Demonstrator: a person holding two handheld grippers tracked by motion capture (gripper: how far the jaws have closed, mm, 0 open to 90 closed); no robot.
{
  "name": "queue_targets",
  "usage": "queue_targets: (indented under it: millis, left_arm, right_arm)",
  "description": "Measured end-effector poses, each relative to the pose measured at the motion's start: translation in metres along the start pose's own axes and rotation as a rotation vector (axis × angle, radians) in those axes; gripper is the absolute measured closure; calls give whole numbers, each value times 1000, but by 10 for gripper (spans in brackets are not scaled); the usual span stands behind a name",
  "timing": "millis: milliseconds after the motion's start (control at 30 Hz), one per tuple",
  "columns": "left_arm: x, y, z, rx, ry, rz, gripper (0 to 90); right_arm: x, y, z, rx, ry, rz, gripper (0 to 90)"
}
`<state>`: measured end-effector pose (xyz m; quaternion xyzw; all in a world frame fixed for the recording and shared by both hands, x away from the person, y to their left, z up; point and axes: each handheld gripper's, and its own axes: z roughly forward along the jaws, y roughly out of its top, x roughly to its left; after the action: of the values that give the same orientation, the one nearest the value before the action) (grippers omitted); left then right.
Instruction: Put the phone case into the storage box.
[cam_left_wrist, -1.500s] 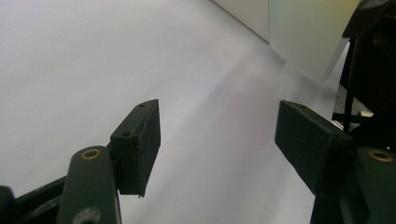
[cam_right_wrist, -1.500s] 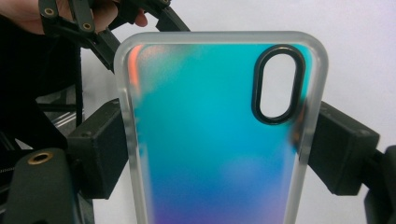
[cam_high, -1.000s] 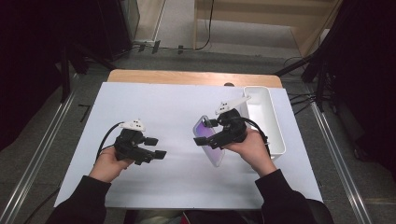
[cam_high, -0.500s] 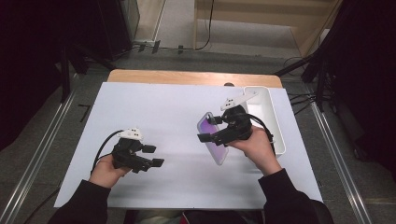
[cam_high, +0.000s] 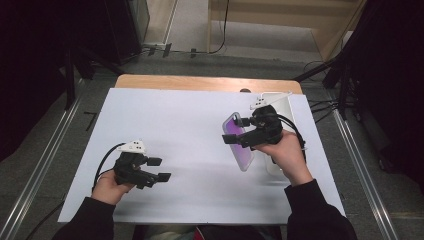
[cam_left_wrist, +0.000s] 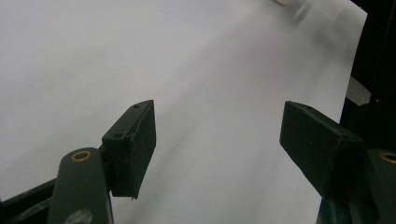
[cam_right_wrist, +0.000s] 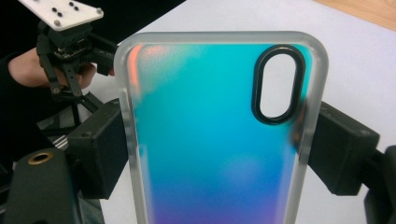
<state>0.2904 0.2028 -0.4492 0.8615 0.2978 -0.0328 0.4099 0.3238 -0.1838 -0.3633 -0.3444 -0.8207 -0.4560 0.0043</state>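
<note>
White table (cam_high: 190, 125) | phone case (cam_right_wrist: 219, 140) clamped between right tongs (cam_right_wrist: 219, 154)

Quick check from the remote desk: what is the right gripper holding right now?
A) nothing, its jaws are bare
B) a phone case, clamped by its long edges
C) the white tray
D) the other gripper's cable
B: in the right gripper view, the right gripper has its pads pressed on both long edges of the iridescent phone case.

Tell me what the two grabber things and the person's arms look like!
Each gripper, left and right, is black, with two blocky flat-faced jaws and brass-coloured pivot pins. A pale three-cornered plate with small dark holes sits on top, and a black cable trails off. The person wears long dark sleeves.
</note>
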Motion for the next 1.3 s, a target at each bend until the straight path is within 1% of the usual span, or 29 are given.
queue_targets:
  millis: [67, 267, 367, 533, 567, 700, 767, 933, 1067, 1133, 1300]
  left_arm:
    - [0, 0, 0, 1, 1, -1, 270]
    - [1, -1, 0, 6, 2, -3, 270]
    - [1, -1, 0, 2, 3, -2, 270]
    - [2, -1, 0, 5, 0, -5, 270]
    - [1, -1, 0, 7, 2, -3, 270]
    - [0, 0, 1, 7, 2, 5, 270]
    - [0, 0, 1, 10, 5, 7, 270]
    - [1, -1, -1, 0, 3, -1, 270]
    - [2, -1, 0, 9, 4, 1, 269]
    - [2, -1, 0, 8, 0, -4, 269]
    - [2, -1, 0, 8, 1, -7, 270]
  right_arm:
    - [-1, 0, -4, -2, -6, 10, 151]
    - [-6, 1, -16, -8, -51, 15, 151]
    - [-6, 1, -20, -6, -80, 7, 151]
    - [-11, 0, -29, -23, -97, 31, 150]
    - [-12, 0, -30, -27, -106, 27, 151]
    - [-16, -1, -38, -46, -125, 39, 151]
    - [-19, -2, -41, -50, -148, 43, 151]
    - [-25, -4, -51, -77, -188, 70, 151]
    - [-30, -6, -58, -86, -193, 87, 151]
    - [-32, -7, -60, -91, -209, 90, 151]
    - [-38, -10, -67, -110, -226, 114, 151]
